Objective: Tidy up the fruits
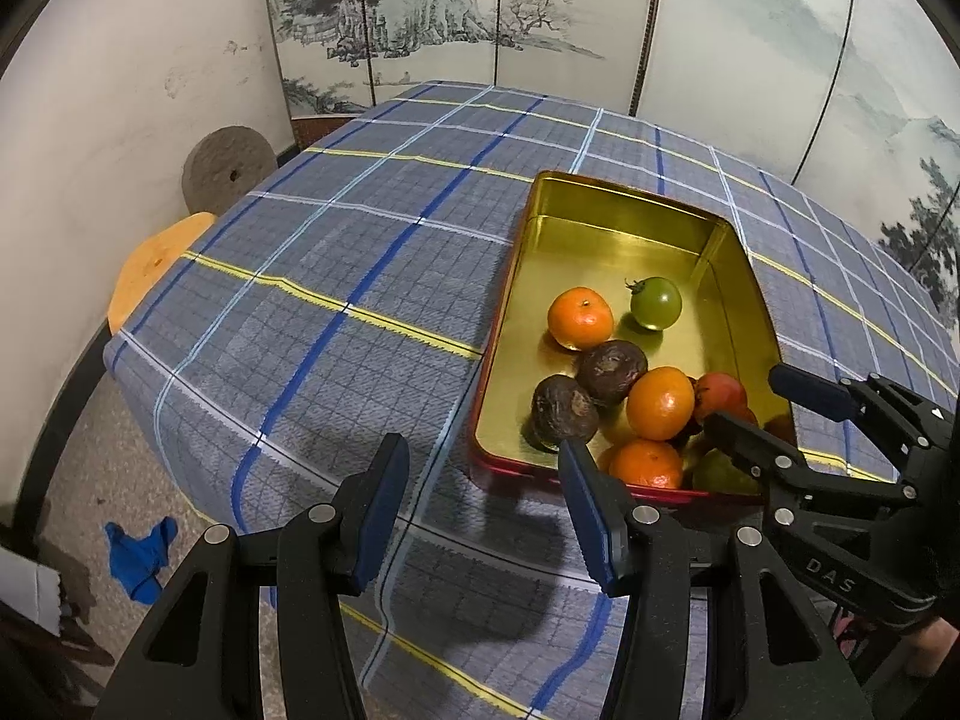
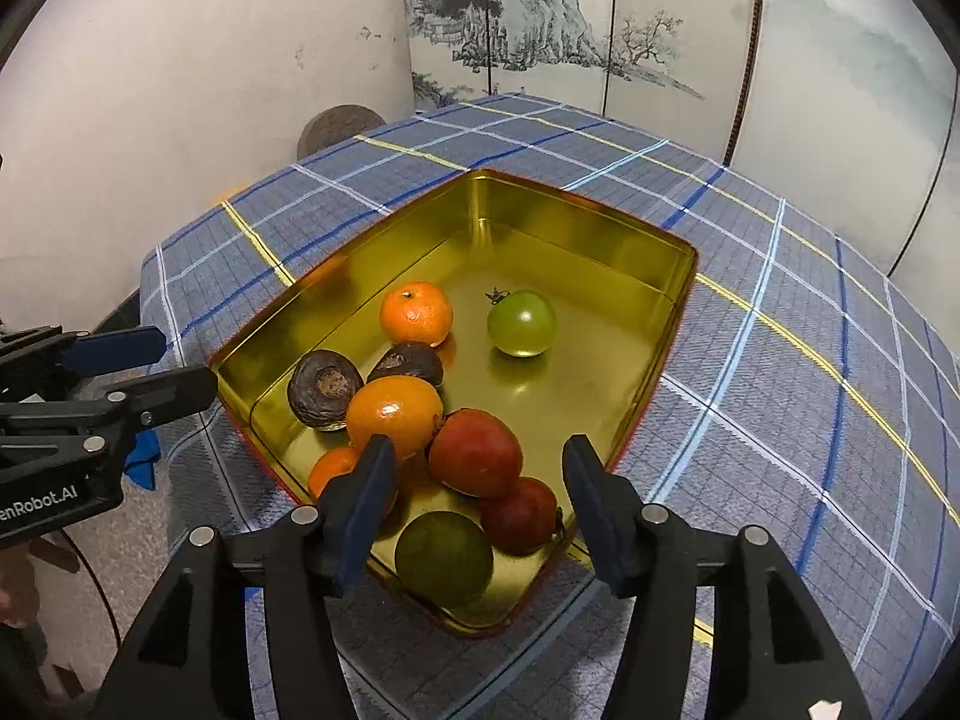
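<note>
your right claw hangs open over the near end of the gold tin with nothing between its pads, likely just clear of the red tomato resting in the fruit pile. the left claw is part open and empty. the tin's long axis runs away from you.

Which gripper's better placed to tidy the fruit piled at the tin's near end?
Right gripper: its open jaws hang over the red tomato in the tin. The left gripper sits outside the rim, empty.
</note>
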`<control>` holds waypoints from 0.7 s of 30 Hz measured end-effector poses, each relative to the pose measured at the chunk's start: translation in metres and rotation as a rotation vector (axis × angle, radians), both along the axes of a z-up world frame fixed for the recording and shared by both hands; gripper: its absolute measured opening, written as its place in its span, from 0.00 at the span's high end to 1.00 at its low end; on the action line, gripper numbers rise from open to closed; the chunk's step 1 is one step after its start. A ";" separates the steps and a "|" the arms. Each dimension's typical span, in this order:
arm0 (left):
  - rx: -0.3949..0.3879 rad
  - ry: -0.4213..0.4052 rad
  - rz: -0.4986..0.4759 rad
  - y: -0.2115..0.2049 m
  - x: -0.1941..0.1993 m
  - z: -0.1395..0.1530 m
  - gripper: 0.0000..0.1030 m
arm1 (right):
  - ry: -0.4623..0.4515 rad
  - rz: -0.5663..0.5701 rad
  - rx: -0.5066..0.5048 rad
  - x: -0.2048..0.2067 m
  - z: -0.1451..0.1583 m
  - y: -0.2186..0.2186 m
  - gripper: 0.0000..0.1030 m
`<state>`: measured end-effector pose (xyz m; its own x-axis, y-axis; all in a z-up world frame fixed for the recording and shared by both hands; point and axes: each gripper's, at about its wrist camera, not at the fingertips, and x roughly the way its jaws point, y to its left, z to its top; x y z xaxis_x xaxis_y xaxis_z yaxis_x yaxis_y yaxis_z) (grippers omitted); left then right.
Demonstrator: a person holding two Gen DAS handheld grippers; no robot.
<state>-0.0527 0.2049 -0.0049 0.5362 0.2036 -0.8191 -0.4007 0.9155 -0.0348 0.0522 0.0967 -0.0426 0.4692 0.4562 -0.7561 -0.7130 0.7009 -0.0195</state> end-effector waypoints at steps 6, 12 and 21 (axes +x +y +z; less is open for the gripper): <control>0.014 0.003 0.001 -0.007 -0.002 0.004 0.45 | -0.002 -0.054 0.039 -0.008 0.014 -0.017 0.19; 0.014 0.012 -0.005 -0.013 -0.003 0.004 0.44 | 0.028 -0.102 0.045 -0.013 0.015 -0.030 0.06; 0.029 0.024 -0.029 -0.026 0.000 0.002 0.44 | 0.058 -0.139 0.010 -0.020 0.002 -0.037 0.03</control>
<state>-0.0525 0.1786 -0.0032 0.5224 0.2120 -0.8259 -0.3743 0.9273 0.0013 0.0320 0.0600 -0.0406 0.4837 0.3975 -0.7798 -0.6091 0.7926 0.0261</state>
